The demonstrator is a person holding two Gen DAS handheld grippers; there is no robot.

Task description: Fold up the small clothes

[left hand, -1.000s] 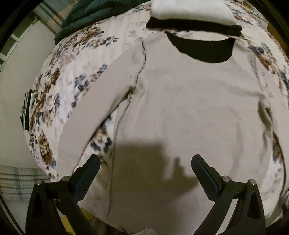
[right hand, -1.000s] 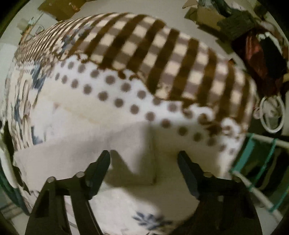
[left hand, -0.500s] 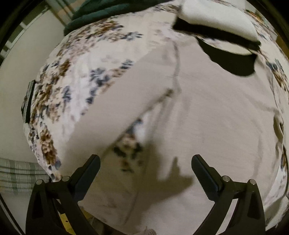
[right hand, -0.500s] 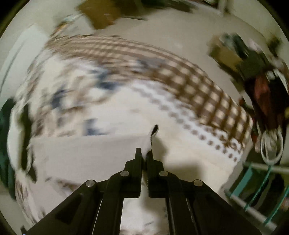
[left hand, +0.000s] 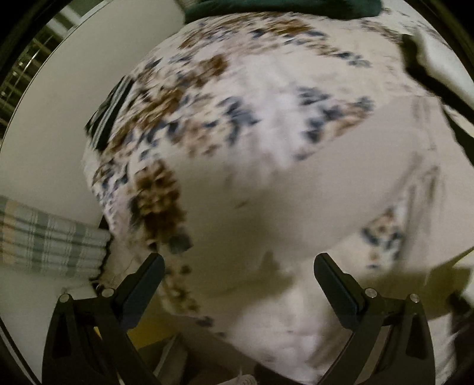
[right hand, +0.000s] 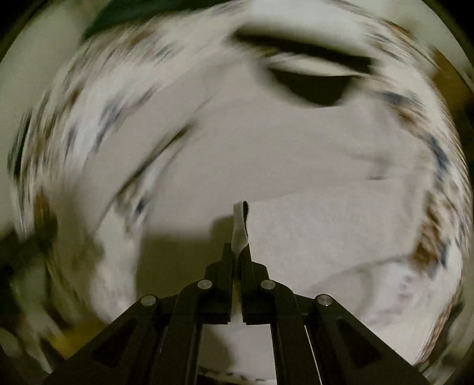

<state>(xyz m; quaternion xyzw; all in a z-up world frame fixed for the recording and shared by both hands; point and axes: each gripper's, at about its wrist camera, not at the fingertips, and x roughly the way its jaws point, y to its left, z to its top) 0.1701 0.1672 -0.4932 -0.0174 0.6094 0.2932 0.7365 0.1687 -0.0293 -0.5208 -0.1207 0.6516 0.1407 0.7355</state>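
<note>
A beige shirt (right hand: pixel 290 154) lies flat on a floral bedspread (left hand: pixel 237 97), its dark neck opening (right hand: pixel 311 88) at the far end. My right gripper (right hand: pixel 238 248) is shut on a pinched edge of the shirt's right sleeve (right hand: pixel 240 228), held over the shirt's body. In the left wrist view the shirt's left sleeve (left hand: pixel 281 207) runs across the middle. My left gripper (left hand: pixel 237 266) is open, just above the sleeve's end, holding nothing. Both views are blurred by motion.
A dark green cloth (left hand: pixel 281 9) lies at the bed's far end. A folded white garment with a dark edge (left hand: pixel 438 59) sits beyond the collar. A plaid cloth (left hand: pixel 44 237) lies low at the left. The bed's edge drops off at the left.
My right gripper shut on the right sleeve's edge and swung it left over the shirt's body. My left gripper moved left from the shirt's body to the left sleeve, still open.
</note>
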